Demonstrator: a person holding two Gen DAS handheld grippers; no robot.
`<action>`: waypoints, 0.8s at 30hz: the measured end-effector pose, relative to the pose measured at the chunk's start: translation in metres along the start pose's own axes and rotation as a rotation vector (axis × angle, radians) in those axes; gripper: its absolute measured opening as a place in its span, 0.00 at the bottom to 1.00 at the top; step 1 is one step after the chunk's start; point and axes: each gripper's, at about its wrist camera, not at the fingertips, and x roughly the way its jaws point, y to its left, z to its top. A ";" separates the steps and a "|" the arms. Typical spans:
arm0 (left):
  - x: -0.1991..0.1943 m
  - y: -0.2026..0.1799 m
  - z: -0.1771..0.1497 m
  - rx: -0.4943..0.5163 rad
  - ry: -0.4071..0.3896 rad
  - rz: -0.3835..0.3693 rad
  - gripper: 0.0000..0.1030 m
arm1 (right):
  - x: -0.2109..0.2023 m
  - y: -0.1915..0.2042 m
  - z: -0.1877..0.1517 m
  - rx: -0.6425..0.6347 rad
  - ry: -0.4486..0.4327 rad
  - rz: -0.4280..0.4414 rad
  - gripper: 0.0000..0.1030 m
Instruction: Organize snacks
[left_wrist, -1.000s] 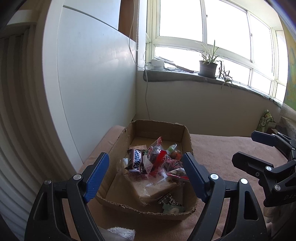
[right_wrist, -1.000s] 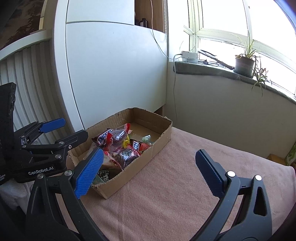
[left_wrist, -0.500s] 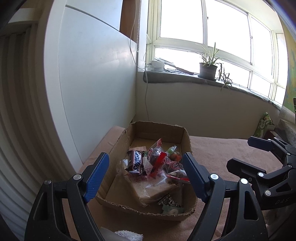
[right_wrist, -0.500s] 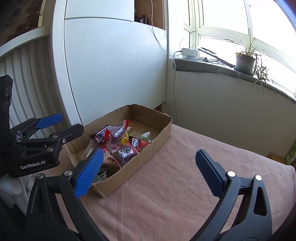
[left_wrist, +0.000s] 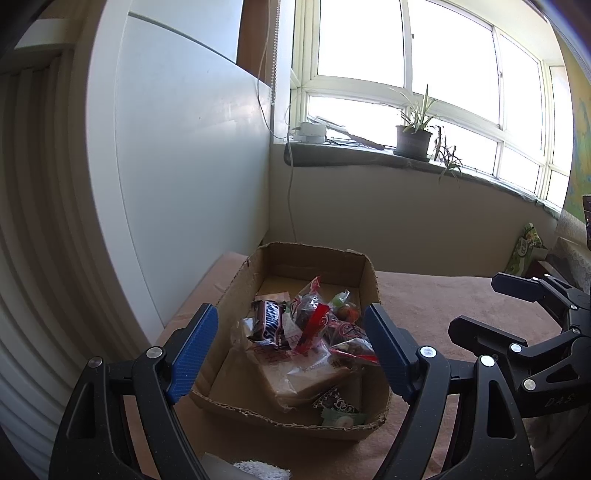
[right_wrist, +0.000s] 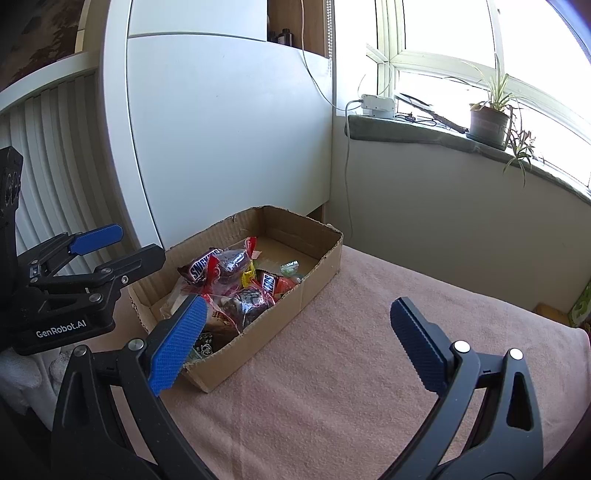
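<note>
One cardboard box (left_wrist: 295, 369) sits on the pink cloth (right_wrist: 351, 369), pushed up near the white cabinet (right_wrist: 229, 147). Inside lies a heap of wrapped snacks (left_wrist: 310, 336): two Snickers bars show in the right wrist view, one (right_wrist: 199, 267) at the left of the heap and one (right_wrist: 269, 284) further right, among red, yellow and clear wrappers too tangled to count. One potted plant (left_wrist: 413, 136) stands on the windowsill. The left gripper (left_wrist: 291, 350) hovers over the near end of the box, its two blue pads spread wide and holding nothing. The right gripper (right_wrist: 295, 339) hangs above the cloth beside the box, equally wide and empty
</note>
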 end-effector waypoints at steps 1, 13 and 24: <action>0.000 0.000 0.000 0.001 0.000 0.000 0.79 | 0.000 0.000 0.000 0.001 0.000 0.000 0.99; 0.001 0.001 0.000 -0.001 0.000 0.005 0.79 | 0.002 0.001 -0.002 -0.009 0.010 -0.003 0.99; 0.002 -0.001 -0.001 0.008 -0.008 0.011 0.79 | 0.001 0.001 -0.003 -0.007 0.013 -0.003 0.99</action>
